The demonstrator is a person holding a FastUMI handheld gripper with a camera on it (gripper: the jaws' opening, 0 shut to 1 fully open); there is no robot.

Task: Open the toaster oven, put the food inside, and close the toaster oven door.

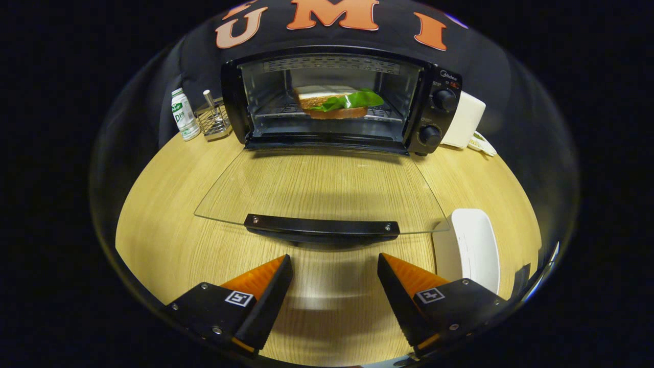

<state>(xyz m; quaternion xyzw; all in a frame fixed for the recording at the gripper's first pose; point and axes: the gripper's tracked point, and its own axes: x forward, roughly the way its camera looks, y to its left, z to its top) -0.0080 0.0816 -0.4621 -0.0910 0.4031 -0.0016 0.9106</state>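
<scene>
— What do we have ahead of us?
— Our hand-held gripper (334,268) has its fingers spread with nothing between them, just short of the handle (322,226) on the glass door (317,186), which lies folded down flat over the worktop (163,214).
— And the toaster oven (340,99)?
— We see a sandwich (334,102) on its rack, and a white plate (472,248) beside our right finger.

Light fell evenly from overhead, warm on the wooden table (168,214) — a soft shadow lay under the door handle (321,227). The glass door (322,186) showed faint sheen, no hard glare. The sandwich (334,102) looked slightly smeared. Fisheye bending curved the table's edge from 7 to 5 o'clock. The open gripper (334,271) stayed sharp — empty.
</scene>
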